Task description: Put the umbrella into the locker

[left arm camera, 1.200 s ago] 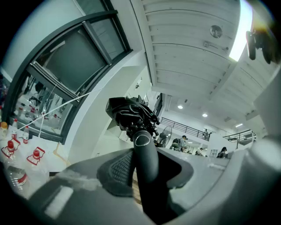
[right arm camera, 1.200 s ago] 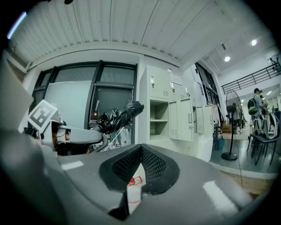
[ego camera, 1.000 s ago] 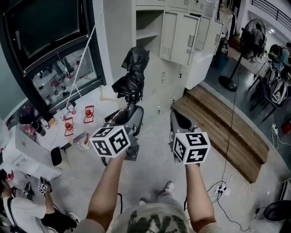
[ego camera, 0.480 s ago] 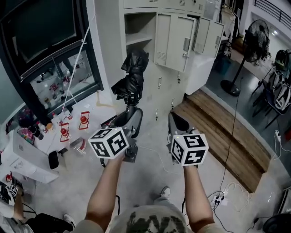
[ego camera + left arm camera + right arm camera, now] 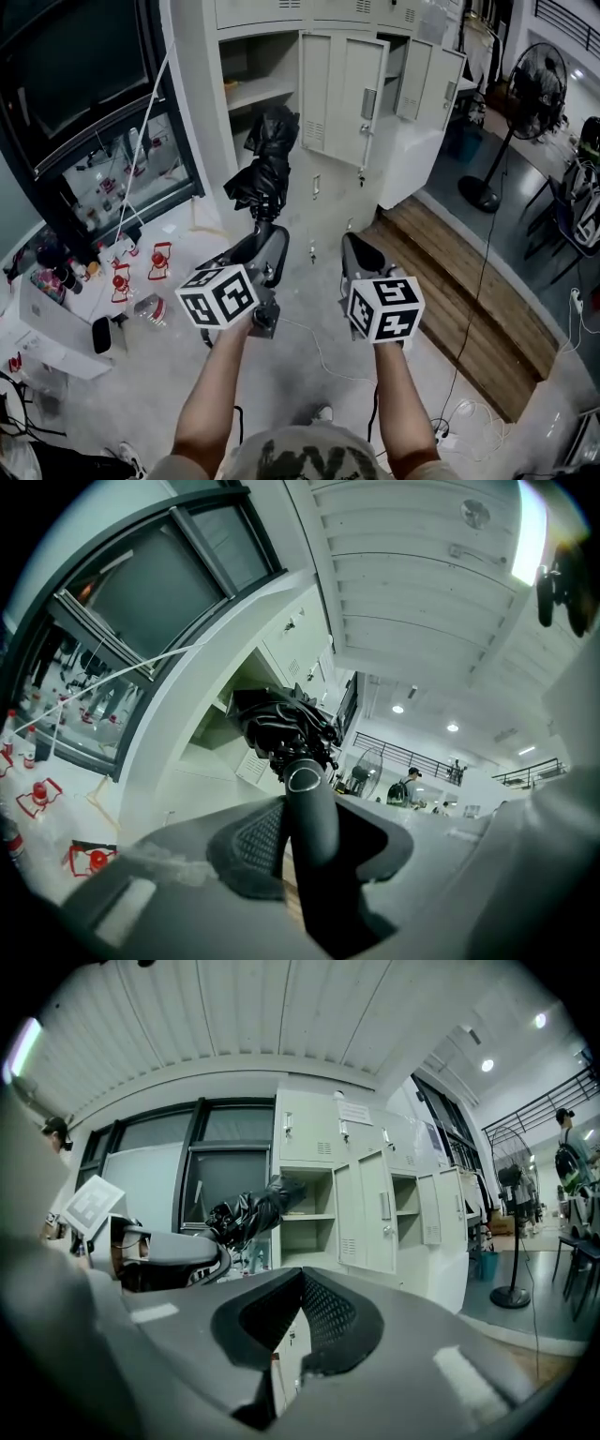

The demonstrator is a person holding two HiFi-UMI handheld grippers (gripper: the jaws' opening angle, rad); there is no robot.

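Note:
A folded black umbrella [image 5: 267, 164] points forward toward the grey lockers [image 5: 352, 94], its tip near an open compartment with a shelf [image 5: 248, 92]. My left gripper [image 5: 265, 248] is shut on the umbrella's black handle [image 5: 309, 808], which runs up between the jaws to the bunched canopy [image 5: 281, 724]. My right gripper [image 5: 356, 253] travels beside it on the right, shut with nothing in it. In the right gripper view the umbrella [image 5: 248, 1213] shows at left, in front of the open locker [image 5: 309, 1213], beyond that gripper [image 5: 298, 1302].
A locker door [image 5: 375, 89] stands open to the right of the compartment. A wooden step platform [image 5: 459, 281] and a standing fan [image 5: 539, 89] are at right. Red items [image 5: 122, 281], a bottle [image 5: 150, 307] and a white box [image 5: 47, 328] lie on the floor at left. A cable [image 5: 319, 347] crosses the floor.
Both grippers have moved forward together toward the lockers, carrying the umbrella; the open compartment is closer and now lies just beyond the umbrella's tip.

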